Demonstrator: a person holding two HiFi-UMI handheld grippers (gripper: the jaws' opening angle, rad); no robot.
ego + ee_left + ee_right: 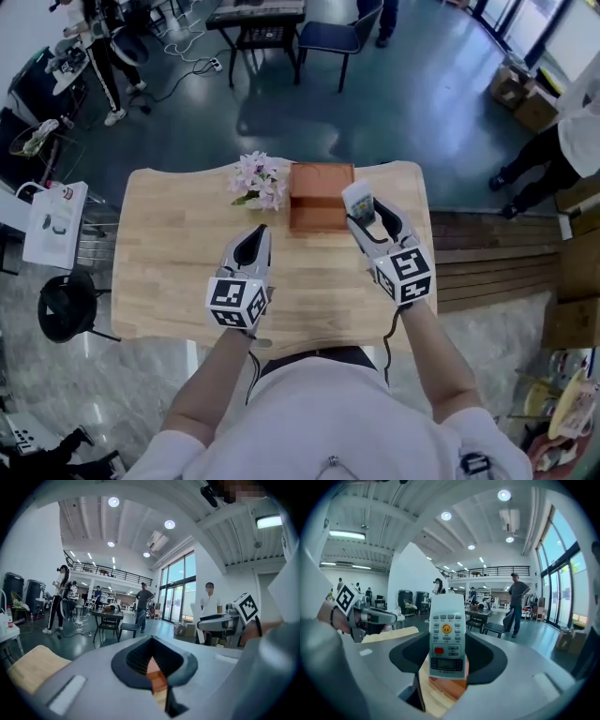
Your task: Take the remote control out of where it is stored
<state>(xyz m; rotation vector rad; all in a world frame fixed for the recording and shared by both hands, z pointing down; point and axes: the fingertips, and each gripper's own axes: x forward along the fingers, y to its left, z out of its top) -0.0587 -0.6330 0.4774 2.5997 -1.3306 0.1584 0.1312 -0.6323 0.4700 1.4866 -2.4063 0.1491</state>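
Note:
A white remote control [447, 637] with a yellow button and a red button stands upright between the jaws of my right gripper [446, 660], which is shut on it. In the head view the remote control [359, 199] is lifted beside the right end of the brown wooden storage box [321, 197], with the right gripper [370, 225] below it. My left gripper [251, 246] hovers over the table left of the box, jaws shut and nothing between them. Through its jaws in the left gripper view I glimpse a corner of the box [154, 679].
A bunch of pale pink flowers [257, 182] lies left of the box at the far edge of the wooden table [169, 253]. Chairs, a dark table and several people stand on the floor beyond. A white cart [54, 223] is at the left.

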